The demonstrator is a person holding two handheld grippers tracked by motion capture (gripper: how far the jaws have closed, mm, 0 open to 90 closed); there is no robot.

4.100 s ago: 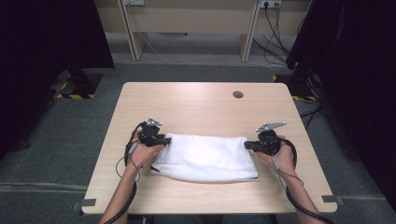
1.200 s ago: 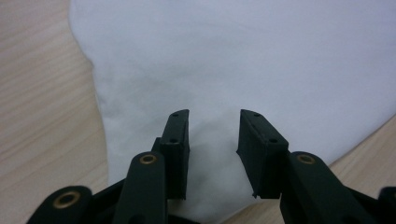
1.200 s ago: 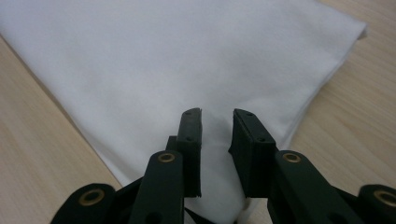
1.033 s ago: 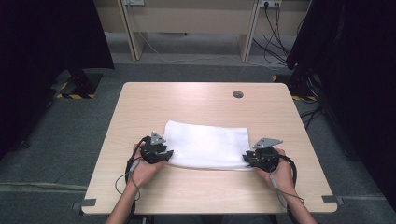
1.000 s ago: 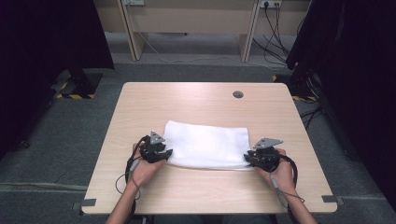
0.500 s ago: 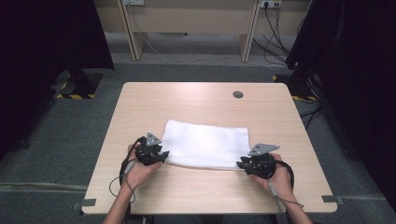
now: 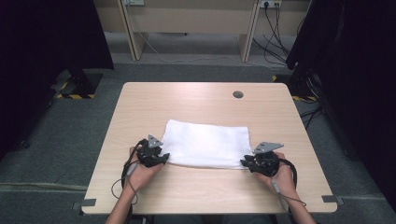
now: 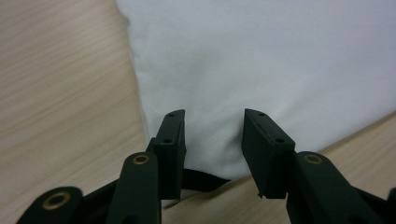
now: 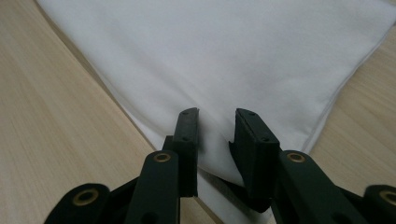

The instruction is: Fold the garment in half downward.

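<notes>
High view: one wooden table point(image 7: 196, 100) carries one folded white cloth point(image 7: 205, 143), lying flat near the person's edge, with one small round grommet point(image 7: 238, 94) set in the tabletop well beyond it. Two grippers sit at the cloth's near corners, one per hand. The left gripper point(image 7: 161, 157) rests at the near left corner, the right gripper point(image 7: 246, 163) at the near right corner, each with a grey three-cornered plate on top and a cable trailing back along the forearm.

In the left gripper view, the two black jaws stand apart with a clear gap, and the cloth point(image 8: 261, 60) spreads ahead of and between the fingertips point(image 8: 172, 122); its edge runs off to the left of the fingers, bare wood beyond. The jaws seem to hover over the fabric rather than pinch it, though contact beneath them is hard to judge.

In the right gripper view, the jaws are parted a little less, and the cloth's point(image 9: 224, 51) corner comes to a point just between and under the fingers point(image 9: 187, 122), with nothing gripped between the pads. Wood shows on both sides of the fingers.

Around the table are grey floor, dark curtains and wall cables.
</notes>
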